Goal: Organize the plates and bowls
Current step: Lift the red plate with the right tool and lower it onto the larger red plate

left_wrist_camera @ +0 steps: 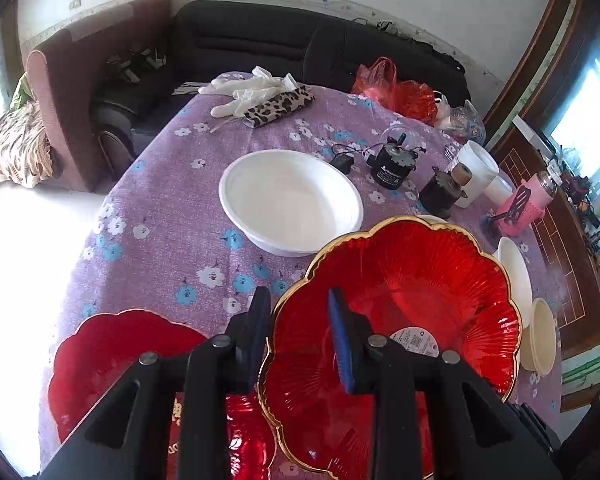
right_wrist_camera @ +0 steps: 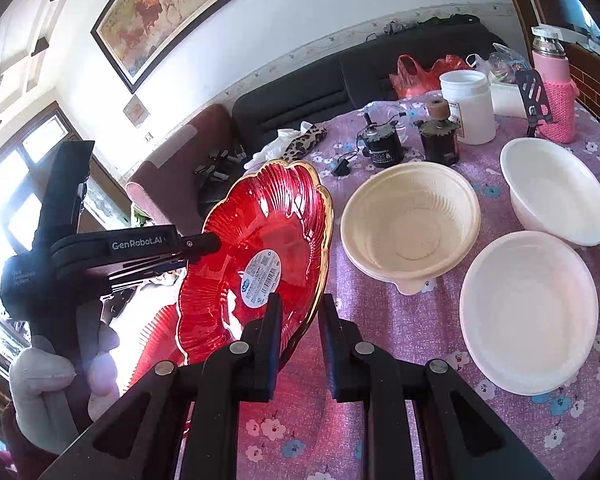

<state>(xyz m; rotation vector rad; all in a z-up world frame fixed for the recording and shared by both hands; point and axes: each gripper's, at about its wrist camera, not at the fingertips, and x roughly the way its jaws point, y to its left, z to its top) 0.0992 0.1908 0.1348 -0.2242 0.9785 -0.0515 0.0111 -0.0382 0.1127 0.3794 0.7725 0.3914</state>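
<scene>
Both grippers clamp one red scalloped plate (right_wrist_camera: pixel 260 256) by opposite rim edges, left gripper (right_wrist_camera: pixel 204 246) and right gripper (right_wrist_camera: pixel 300 312), tilted above the table's (right_wrist_camera: pixel 308 432) near edge. Looks glassy, stiff, slippery, breakable; rim grips seem best.

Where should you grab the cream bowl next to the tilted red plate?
Grip the cream bowl by its rim, coming down from above with one finger inside and one outside. It sits upright and empty, so the open top is free. Its ribbed wall is wide and slopes outward, probably too wide to squeeze whole. The near rim, facing the right gripper, looks easiest, with bare tablecloth in front of it.
</scene>
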